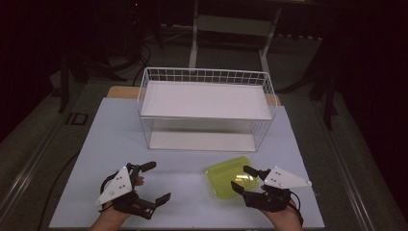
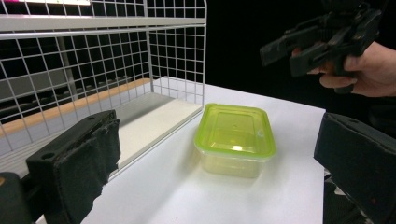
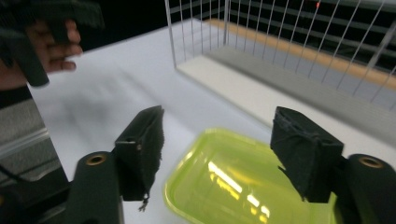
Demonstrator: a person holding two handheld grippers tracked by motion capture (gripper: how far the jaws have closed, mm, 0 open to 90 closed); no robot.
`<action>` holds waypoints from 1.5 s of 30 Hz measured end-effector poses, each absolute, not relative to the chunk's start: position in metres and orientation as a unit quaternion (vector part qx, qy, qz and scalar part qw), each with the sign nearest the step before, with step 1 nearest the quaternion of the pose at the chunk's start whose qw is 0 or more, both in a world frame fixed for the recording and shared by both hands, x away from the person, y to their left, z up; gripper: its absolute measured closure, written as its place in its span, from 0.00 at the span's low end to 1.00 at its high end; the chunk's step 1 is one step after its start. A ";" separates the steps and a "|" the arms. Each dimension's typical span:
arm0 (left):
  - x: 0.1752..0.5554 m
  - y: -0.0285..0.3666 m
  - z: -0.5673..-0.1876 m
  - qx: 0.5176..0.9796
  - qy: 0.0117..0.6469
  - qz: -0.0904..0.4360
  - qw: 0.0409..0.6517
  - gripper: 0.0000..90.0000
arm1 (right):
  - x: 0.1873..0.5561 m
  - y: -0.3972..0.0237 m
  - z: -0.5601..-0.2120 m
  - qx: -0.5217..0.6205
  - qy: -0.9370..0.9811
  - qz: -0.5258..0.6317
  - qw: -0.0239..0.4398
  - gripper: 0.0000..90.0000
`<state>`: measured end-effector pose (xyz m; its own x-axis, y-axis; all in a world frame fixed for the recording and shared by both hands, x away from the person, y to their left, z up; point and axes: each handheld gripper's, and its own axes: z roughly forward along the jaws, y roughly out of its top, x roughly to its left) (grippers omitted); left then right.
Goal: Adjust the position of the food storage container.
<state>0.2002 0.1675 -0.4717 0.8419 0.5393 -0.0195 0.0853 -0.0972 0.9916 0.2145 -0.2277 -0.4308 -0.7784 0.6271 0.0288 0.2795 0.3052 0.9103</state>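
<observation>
A yellow-green lidded plastic box [image 1: 230,182] lies flat on the white table [image 1: 120,144], near its front right. In the left gripper view the box [image 2: 236,136] sits ahead, lid on. My right gripper [image 1: 244,178] is open and hovers over the box's right end; in its own view the box's lid [image 3: 243,186] lies below and between the jaws. My left gripper [image 1: 155,183] is open at the front left, well clear of the box, with nothing between its jaws. The right gripper [image 2: 308,49] also shows in the left gripper view, held above the table.
A white wire basket rack [image 1: 206,108] with a white shelf stands at the table's middle back, its open front facing me. Its wire wall [image 2: 102,70] is close on the left in the left gripper view. Dark floor and stand legs lie beyond.
</observation>
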 end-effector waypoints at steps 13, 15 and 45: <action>0.201 0.165 -0.474 0.725 0.218 0.178 0.629 0.01 | 0.204 -0.228 -0.467 0.296 0.837 0.439 0.135 0.91; 0.201 0.164 -0.475 0.726 0.218 0.177 0.628 0.01 | 0.203 -0.226 -0.472 0.292 0.844 0.431 0.130 0.99; 0.199 0.162 -0.478 0.734 0.211 0.171 0.623 0.01 | 0.246 -0.195 -0.494 0.248 0.885 0.381 0.104 1.00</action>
<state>0.1989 0.1619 -0.4784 0.8521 0.5232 -0.0121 0.0968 -0.1349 0.9861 0.2457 -0.1946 -0.4937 -0.8551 0.5184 0.0056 0.3603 0.5865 0.7254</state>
